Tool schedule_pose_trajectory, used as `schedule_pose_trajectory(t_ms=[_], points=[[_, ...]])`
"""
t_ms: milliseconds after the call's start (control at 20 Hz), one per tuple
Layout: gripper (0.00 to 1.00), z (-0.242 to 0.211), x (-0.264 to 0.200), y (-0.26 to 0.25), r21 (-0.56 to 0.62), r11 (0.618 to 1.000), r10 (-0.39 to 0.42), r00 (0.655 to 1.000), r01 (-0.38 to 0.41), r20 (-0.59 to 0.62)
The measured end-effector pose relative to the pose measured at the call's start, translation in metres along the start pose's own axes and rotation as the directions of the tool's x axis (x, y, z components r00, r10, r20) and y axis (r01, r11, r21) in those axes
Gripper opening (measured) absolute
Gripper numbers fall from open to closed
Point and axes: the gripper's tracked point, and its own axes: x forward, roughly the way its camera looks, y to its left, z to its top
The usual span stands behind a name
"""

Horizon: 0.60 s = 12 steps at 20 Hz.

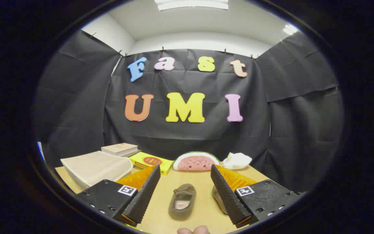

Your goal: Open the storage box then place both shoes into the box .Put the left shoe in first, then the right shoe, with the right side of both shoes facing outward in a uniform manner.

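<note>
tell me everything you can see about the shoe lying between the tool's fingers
The shoe is a small grey-brown slipper-style moccasin of soft, suede-like fabric, with a stitched toe and an open top showing a pale insole. It lies flat on its sole on the tan table, toe pointing away toward the watermelon toy. The open tool straddles it without touching.

- The gripper (185, 191) has two wedge-shaped fingers (143, 195) with ribbed inner faces.
- Each finger mount carries a square black-and-white marker (127, 190) and small screw holes.
</note>
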Motion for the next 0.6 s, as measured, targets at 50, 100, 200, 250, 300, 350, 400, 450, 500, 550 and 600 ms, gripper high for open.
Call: schedule_pose_trajectory(t_ms=[50, 100, 200, 250, 300, 350, 400, 450, 500, 550, 600], points=[[0.95, -0.0004, 0.0012, 0.0026, -0.005, 1.0, 0.003, 1.0, -0.003, 0.001], [0.95, 0.0008, 0.0013, 0.0051, -0.01, 1.0, 0.005, 1.0, -0.005, 0.004], [0.95, 0.0019, 0.0028, 0.0082, -0.017, 1.0, 0.01, 1.0, -0.01, 0.007], [0.95, 0.0006, 0.0039, 0.0079, -0.018, 1.0, 0.01, 1.0, -0.01, 0.005], [0.95, 0.0004, 0.0045, 0.0079, -0.019, 1.0, 0.011, 1.0, -0.01, 0.005], [0.95, -0.0002, 0.0054, 0.0069, -0.02, 1.0, 0.009, 1.0, -0.008, 0.004], [0.95, -0.0002, 0.0051, 0.0061, -0.019, 1.0, 0.007, 1.0, -0.007, 0.004], [0.95, -0.0015, 0.0059, 0.0077, -0.018, 1.0, 0.01, 1.0, -0.01, 0.003], [0.95, -0.0023, 0.0067, 0.0081, -0.018, 1.0, 0.014, 1.0, -0.014, 0.0], [0.95, -0.0024, 0.0078, 0.0084, -0.018, 1.0, 0.016, 1.0, -0.016, 0.0], [0.95, -0.0013, 0.0081, 0.0083, -0.018, 1.0, 0.016, 1.0, -0.016, 0.001]])
